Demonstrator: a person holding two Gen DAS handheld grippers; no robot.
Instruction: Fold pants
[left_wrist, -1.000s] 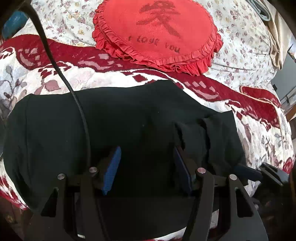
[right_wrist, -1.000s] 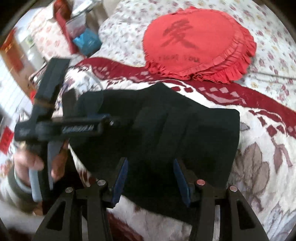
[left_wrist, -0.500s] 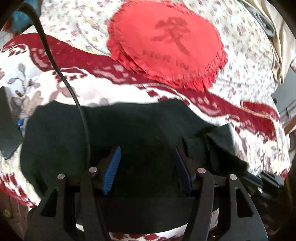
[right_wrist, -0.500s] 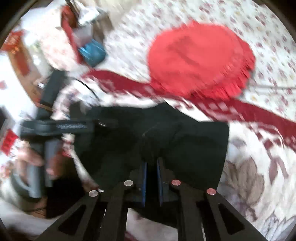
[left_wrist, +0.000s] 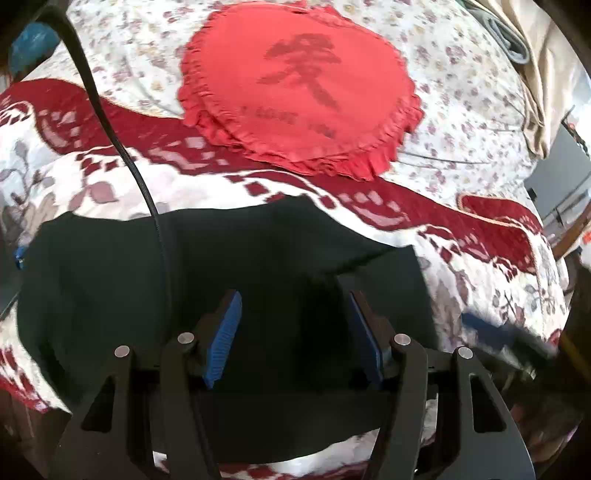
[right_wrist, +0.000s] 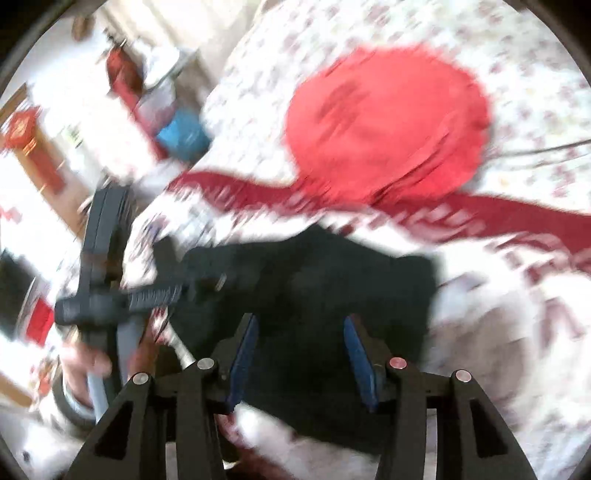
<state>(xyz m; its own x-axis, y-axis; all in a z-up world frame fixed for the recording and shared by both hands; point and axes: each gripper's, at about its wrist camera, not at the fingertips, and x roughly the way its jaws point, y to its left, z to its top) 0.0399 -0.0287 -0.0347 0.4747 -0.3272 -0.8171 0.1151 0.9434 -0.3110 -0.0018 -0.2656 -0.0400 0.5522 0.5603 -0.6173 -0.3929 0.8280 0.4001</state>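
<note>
The pants (left_wrist: 221, 280), black and already doubled into a compact block, lie on the bed (left_wrist: 110, 177) near its front edge, at about 6 o'clock from the round red cushion (left_wrist: 299, 88). In the left wrist view the left tongs (left_wrist: 293, 332) stand released over the middle of the cloth, nothing between the blue pads, and a loose flap sits a little proud at 3 o'clock of the block. In the blurred right wrist view the right tongs (right_wrist: 301, 360) have just been opening; they hang parted over the near half of the pants (right_wrist: 314, 295) with no cloth pinched between them, and the other tool, held in a hand (right_wrist: 85, 369), shows at 9 o'clock. The step in hand looks like a let-go and pull-away after a fold, so doing it well probably means lifting both tongs clear straight upward, so no pad drags the top layer and reopens the fold. If another fold is wanted, the tidy course would be to take the two corners of one short edge, one in each set of tongs, pinch through all layers, and carry them evenly across so the edges meet. The raised flap at 3 o'clock likely needs pressing flat first, since soft cloth tends to creep on a soft quilt.
</note>
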